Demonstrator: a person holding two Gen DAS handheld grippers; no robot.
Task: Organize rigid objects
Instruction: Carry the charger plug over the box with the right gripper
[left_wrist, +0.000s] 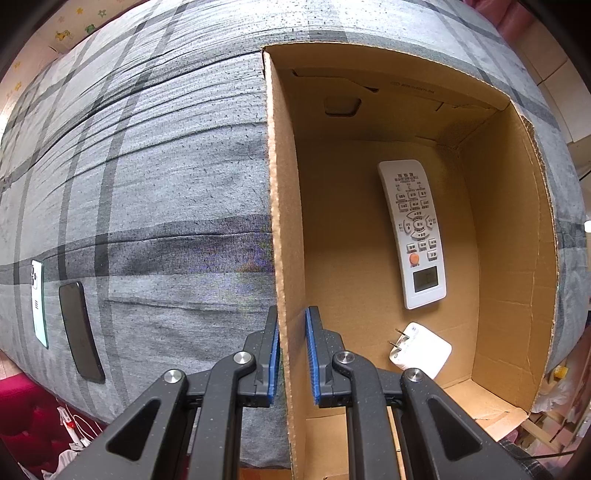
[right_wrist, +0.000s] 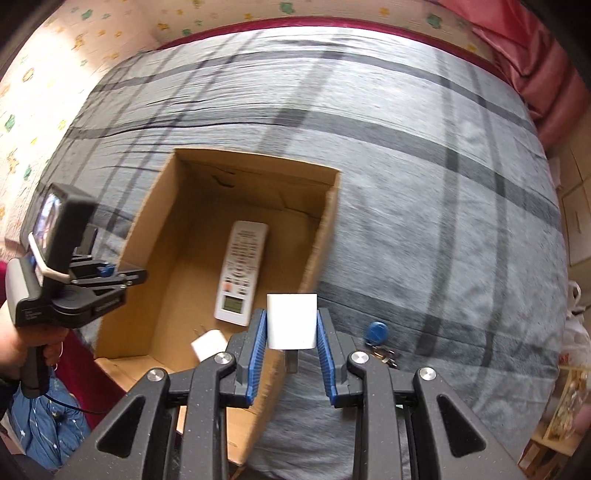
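- Already in the box (left_wrist: 513, 236): remote (left_wrist: 412, 232), one charger (left_wrist: 421, 350).
- Left gripper (left_wrist: 291, 354) clamped narrow on near-left box wall.
- Right gripper (right_wrist: 291, 354) holding second charger (right_wrist: 292, 320) above near-right rim.
- Left on bed (left_wrist: 147, 166): two phones (left_wrist: 79, 328), keys (right_wrist: 378, 334).

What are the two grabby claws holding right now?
Left gripper: closed on the side wall of the brown cardboard box.
Right gripper: closed on a small white square plug charger.
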